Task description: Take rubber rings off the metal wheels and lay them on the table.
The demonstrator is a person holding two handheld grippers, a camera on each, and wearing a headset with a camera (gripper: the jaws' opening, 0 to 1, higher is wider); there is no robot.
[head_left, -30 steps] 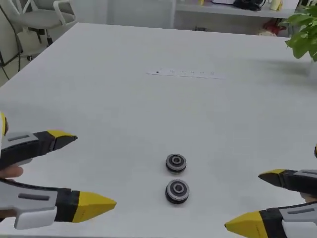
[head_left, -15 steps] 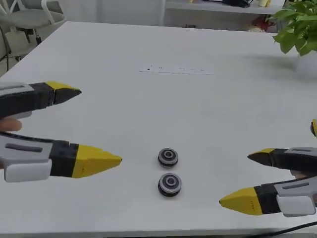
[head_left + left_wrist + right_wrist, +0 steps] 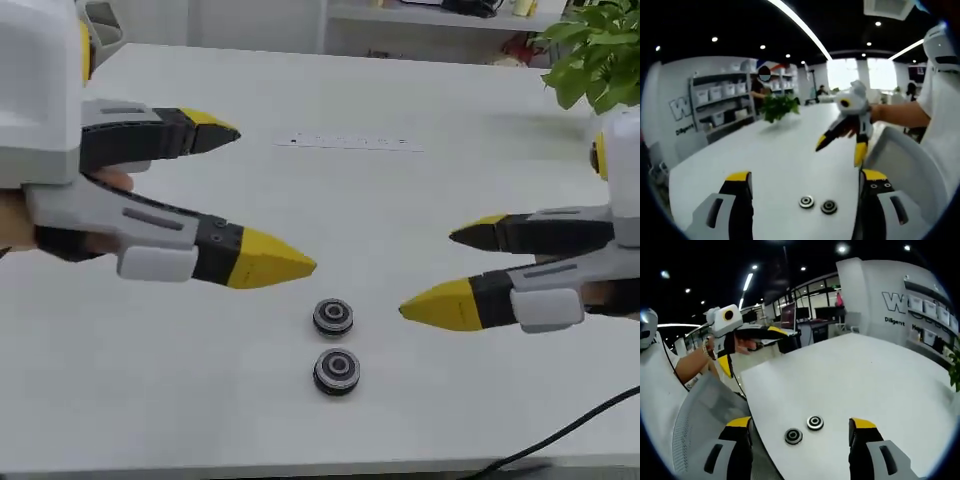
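Wheel (image 3: 333,317) just beside second wheel (image 3: 337,370) on table (image 3: 420,190), dark rings (image 3: 318,371) apparently on both, left gripper (image 3: 272,200) and right gripper (image 3: 427,272) above, jaws wide, empty.

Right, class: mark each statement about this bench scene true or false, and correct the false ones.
1. Two wheels lie on the table. True.
2. The left gripper grips a wheel. False: it is open and holds nothing.
3. The right gripper is shut. False: it is open.
4. A plant stands at the table's far right. True.
5. The wheels are stacked. False: they lie side by side.
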